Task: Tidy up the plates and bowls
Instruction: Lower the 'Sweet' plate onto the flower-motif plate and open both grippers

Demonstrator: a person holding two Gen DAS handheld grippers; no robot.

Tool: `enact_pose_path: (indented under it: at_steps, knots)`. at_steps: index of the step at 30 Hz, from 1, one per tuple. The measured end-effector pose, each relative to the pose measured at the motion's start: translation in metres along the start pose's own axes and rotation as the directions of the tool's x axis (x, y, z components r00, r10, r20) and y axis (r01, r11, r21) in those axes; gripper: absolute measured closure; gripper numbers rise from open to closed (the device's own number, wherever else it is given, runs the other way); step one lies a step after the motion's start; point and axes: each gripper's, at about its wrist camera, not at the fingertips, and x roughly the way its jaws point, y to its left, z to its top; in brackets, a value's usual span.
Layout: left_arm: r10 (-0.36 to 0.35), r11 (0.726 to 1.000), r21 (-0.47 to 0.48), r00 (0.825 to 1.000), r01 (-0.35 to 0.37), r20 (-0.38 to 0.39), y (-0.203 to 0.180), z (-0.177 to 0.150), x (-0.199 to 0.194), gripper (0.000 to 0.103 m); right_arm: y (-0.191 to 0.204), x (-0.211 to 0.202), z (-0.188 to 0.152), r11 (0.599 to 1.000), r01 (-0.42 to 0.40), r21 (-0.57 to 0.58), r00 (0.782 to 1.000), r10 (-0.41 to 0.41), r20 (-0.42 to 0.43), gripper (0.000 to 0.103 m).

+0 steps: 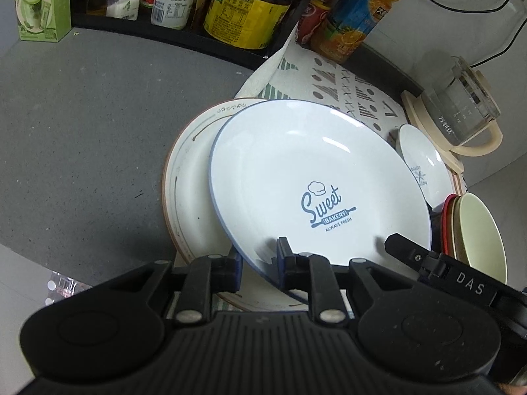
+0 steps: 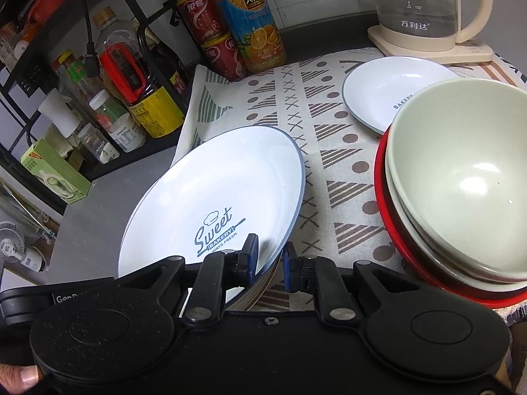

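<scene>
Both tongs, left tongs (image 1: 258, 265) and right tongs (image 2: 270, 261), pinch the near rim of the white blue-rimmed "Sweet Bakery" plate (image 1: 316, 177), tilted over the cream brown-rimmed plate (image 1: 191, 177) at centre. Next: lower and release.

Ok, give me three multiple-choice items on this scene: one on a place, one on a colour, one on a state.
1. The small white plate sits: A) on the cloth by the kettle; B) inside a bowl; C) on the shelf.
2. The top bowl of the stack is: A) red; B) pale green; C) blue.
3. The Sweet Bakery plate is: A) upside down; B) lying free on the cloth; C) held at its rim by the left gripper and right gripper.
Answers: 1 A, it lies just before the kettle's base; 2 B, green sits above the red bowl; 3 C, each gripper clamps its rim.
</scene>
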Motion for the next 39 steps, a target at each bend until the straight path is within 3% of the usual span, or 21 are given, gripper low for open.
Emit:
enact_pose_path:
  at_steps: [17,20,24,29,39]
  knots:
    - [0.026,1.0,-0.007,0.994,-0.027,-0.106,0.0,0.009,0.012,0.075,0.008,0.009,-0.001,0.998,0.04,-0.041,0.999,-0.041,-0.027,0.09]
    - [0.071,0.998,0.006,0.994,-0.07,-0.081,-0.001,0.013,0.005,0.072,0.009,0.012,-0.001,0.998,0.05,-0.045,0.998,-0.052,-0.034,0.09]
    - [0.077,0.997,0.006,0.996,-0.077,-0.051,0.003,0.018,-0.003,0.068,0.011,0.015,-0.002,0.997,0.058,-0.045,0.997,-0.06,-0.041,0.09]
    - [0.122,0.992,0.029,0.992,-0.123,0.029,0.007,0.025,-0.013,0.058,0.011,0.019,-0.002,0.997,0.068,-0.04,0.996,-0.07,-0.049,0.09]
    - [0.184,0.983,0.026,0.983,-0.183,-0.004,0.025,0.028,0.003,0.054,0.012,0.027,-0.004,0.996,0.083,-0.041,0.995,-0.085,-0.052,0.088]
